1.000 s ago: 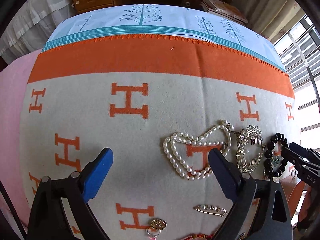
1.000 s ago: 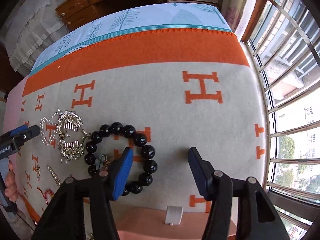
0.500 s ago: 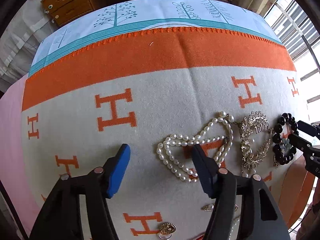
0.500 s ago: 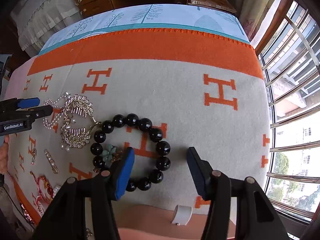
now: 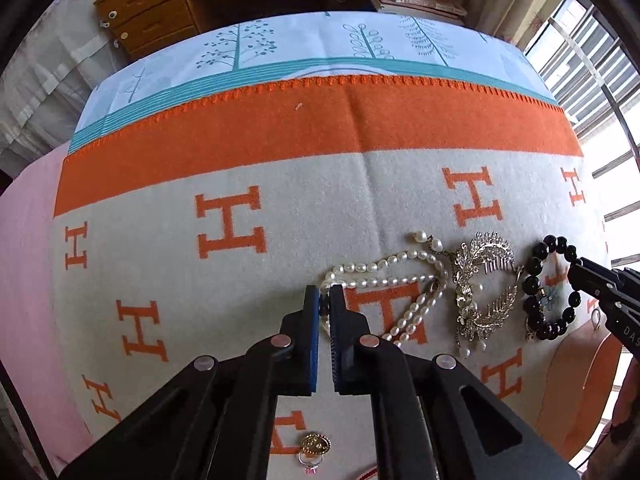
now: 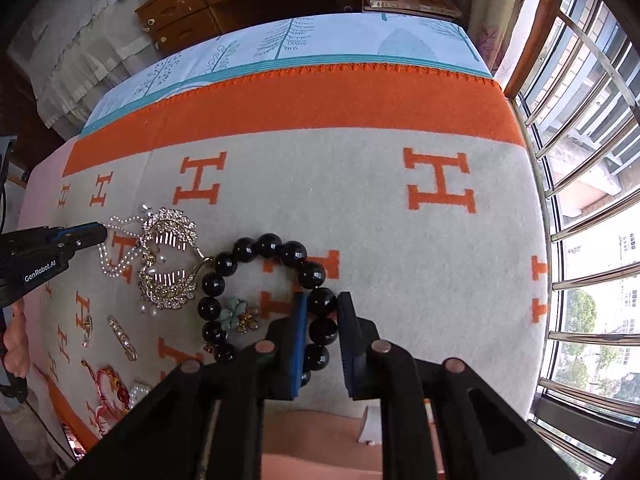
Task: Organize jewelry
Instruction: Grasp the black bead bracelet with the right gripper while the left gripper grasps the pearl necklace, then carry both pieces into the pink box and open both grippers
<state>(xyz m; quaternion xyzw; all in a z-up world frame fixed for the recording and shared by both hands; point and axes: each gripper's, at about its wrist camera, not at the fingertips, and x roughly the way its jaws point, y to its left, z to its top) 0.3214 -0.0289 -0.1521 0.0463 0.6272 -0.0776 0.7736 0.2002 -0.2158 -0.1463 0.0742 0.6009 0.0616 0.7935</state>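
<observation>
Both pickups are under way: the left tongs clench the pearl necklace, the right tongs are closing around the black bead bracelet, so careful lifts off the blanket seem next.

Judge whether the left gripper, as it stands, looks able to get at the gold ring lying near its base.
Probably not at once: the left gripper is shut on the pearl necklace, while the gold ring lies behind its fingertips, beneath the gripper body.

Bright window daylight, fisheye-warped edges
</observation>
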